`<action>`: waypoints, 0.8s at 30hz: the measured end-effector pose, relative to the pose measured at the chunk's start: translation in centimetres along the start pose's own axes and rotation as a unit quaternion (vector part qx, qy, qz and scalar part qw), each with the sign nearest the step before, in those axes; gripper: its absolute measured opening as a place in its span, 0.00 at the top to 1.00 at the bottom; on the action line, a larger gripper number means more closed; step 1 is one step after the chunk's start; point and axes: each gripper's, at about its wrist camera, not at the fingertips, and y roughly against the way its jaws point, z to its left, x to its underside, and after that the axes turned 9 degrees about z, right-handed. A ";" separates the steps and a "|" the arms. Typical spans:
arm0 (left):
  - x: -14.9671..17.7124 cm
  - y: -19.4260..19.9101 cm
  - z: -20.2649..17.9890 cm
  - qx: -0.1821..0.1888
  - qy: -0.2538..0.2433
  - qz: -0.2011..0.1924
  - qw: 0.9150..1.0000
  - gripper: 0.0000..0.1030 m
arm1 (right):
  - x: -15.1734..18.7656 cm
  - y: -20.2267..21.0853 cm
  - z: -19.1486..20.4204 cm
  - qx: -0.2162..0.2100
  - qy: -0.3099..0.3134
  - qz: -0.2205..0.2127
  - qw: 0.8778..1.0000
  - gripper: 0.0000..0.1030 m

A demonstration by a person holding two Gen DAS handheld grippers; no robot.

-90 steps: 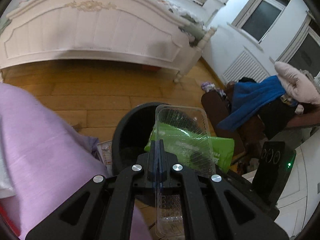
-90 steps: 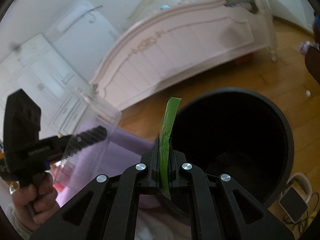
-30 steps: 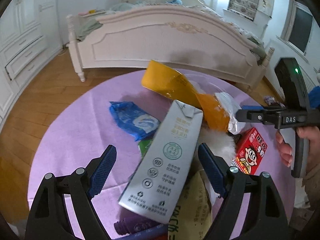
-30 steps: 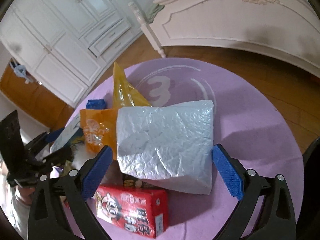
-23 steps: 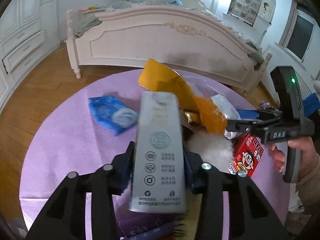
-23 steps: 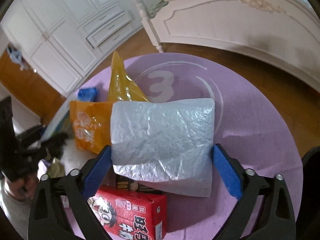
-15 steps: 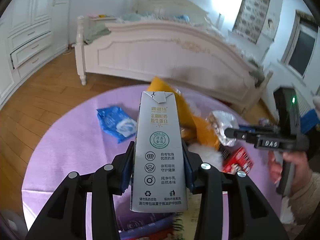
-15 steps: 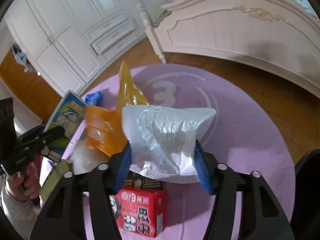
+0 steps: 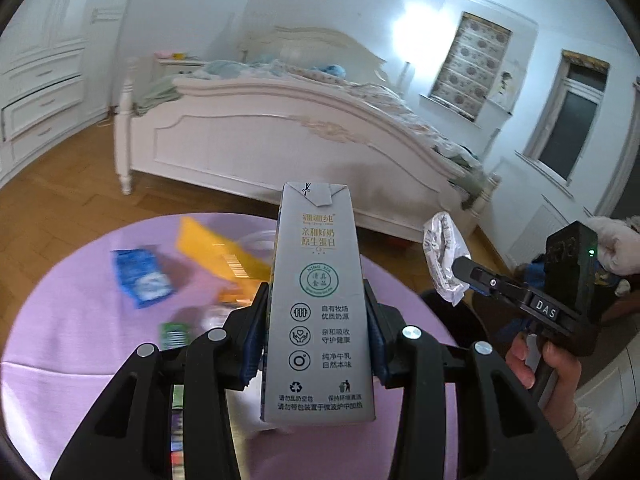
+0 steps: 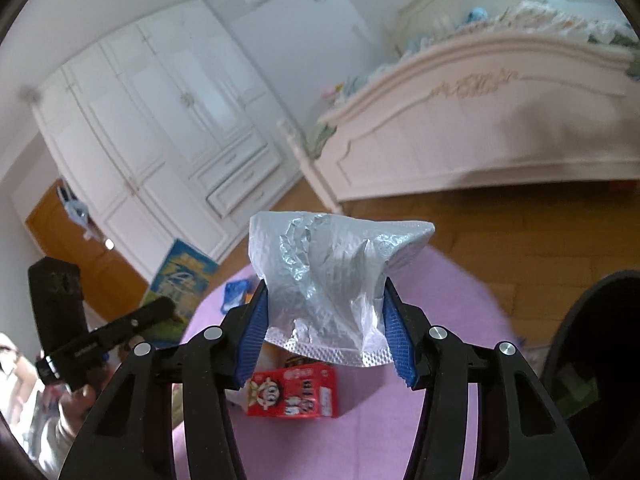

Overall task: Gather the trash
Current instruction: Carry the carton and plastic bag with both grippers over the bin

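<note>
milk carton (image 9: 320,300) clamped in left gripper (image 9: 316,336).

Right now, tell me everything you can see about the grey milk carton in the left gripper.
The milk carton is a tall grey pack with a folded top flap, gold and dark Chinese print, a green round seal and recycling icons. It stands upright, lifted clear above the purple tablecloth, clamped at its two narrow sides by the left gripper with its blue pads. Seen from the right wrist camera, its other face is blue and yellow. Nothing else touches it.
</note>
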 end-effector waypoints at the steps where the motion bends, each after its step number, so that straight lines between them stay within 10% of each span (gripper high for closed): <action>1: -0.2 -0.8 -1.0 0.007 -0.006 0.005 1.000 0.58 | 0.2 0.9 -0.5 0.005 -0.002 -0.008 1.000 0.48; 14: -0.2 -10.8 -13.2 0.079 -0.079 0.080 0.990 0.58 | 3.5 10.2 -13.5 0.066 -0.117 -0.059 0.989 0.48; 24: 1.0 -17.3 -19.5 0.108 -0.128 0.135 0.977 0.58 | 7.0 9.8 -20.4 0.096 -0.190 -0.052 0.976 0.48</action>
